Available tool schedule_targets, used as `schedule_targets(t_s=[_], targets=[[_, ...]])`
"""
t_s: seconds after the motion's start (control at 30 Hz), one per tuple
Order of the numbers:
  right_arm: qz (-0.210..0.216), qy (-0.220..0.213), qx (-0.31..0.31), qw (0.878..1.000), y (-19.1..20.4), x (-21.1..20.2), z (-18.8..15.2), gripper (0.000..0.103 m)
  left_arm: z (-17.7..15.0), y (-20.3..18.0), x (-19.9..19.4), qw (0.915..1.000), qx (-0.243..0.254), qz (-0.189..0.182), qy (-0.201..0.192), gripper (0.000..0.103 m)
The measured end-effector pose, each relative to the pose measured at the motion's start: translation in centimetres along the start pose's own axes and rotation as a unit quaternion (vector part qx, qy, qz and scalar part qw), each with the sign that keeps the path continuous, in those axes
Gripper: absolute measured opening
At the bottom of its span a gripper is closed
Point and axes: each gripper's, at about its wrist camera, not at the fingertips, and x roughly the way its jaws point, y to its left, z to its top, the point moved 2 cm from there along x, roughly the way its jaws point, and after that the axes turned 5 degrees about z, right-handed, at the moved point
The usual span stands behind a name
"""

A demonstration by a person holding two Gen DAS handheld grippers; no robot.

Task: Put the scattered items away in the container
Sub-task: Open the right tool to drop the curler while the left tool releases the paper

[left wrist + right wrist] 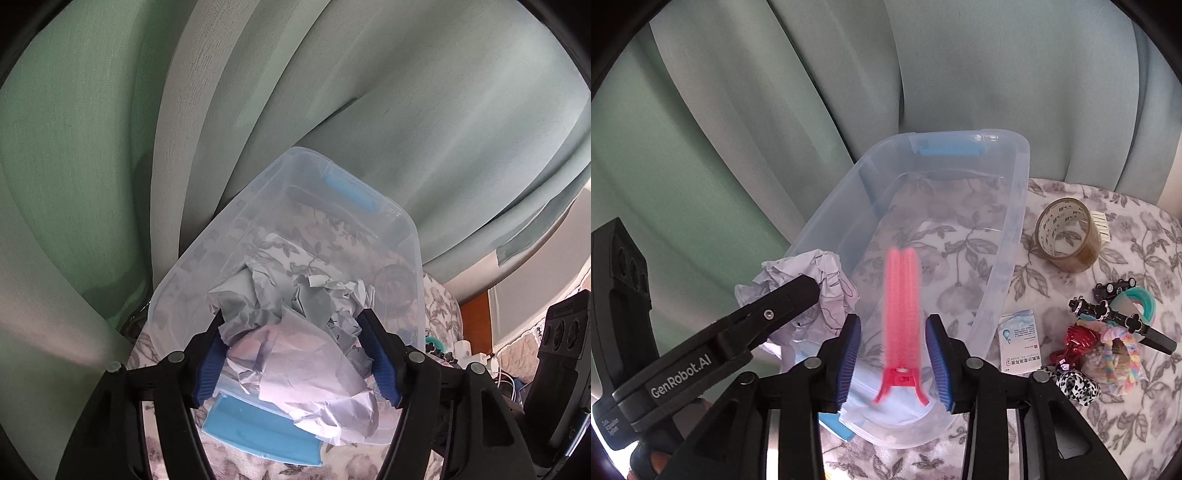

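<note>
**Paper and Hair Clip Over the Clear Bin**

Two hand-held grippers hang over a clear plastic container (1004,236) with blue handle latches, standing on a surface covered in grey floral cloth (1108,417) before pale green curtains (775,110).

In the left wrist view, the left gripper (295,332) has a wad of crumpled paper (295,354) between its jaws above the container's near end; the blue pads (208,365) lie against the paper's sides at 9 and 3 o'clock, though whether they press on it or merely flank it cannot be told. More crumpled paper sits toward 12 o'clock, over the container's interior.

In the right wrist view, the right gripper (894,354) stands with its jaws released, a gap showing on either side of a pink hair clip (900,314). The clip is blurred and long, touching neither pad, its forked end at 6 o'clock, over the container's floor. The left gripper's black body, with the paper, shows at 9 o'clock.

Outside the container, at 2 o'clock, stands a roll of brown packing tape (1067,236). At 3 to 4 o'clock lie a small printed packet (1019,343), a black clover-pattern hair clip (1108,314), a teal hair ring (1141,299), a red claw clip (1075,341), a rainbow scrunchie (1115,354) and a black-and-white spotted tie (1071,384).
</note>
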Motion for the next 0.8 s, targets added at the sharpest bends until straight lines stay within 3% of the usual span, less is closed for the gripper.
schedule_targets(t_s=[0.03,0.47,0.57,0.8], targets=[[0.0,-0.001,0.0,1.0,0.0,-0.1,0.0,0.056,0.0,0.1,0.1,1.0,-0.003,-0.003,0.002,0.072],[0.006,-0.002,-0.032,0.999,1.5,-0.4,-0.3,0.08,-0.1,0.3,-0.3,0.9995,-0.023,-0.02,0.004,0.088],[0.007,-0.007,-0.037,0.999,1.7,-0.8,-0.5,0.086,0.0,0.3,-0.6,0.9994,-0.026,-0.024,-0.007,0.095],[0.004,-0.028,-0.038,0.999,1.7,-2.2,-0.5,0.1,0.5,-0.3,-1.9,0.9987,-0.006,-0.027,-0.043,0.095]])
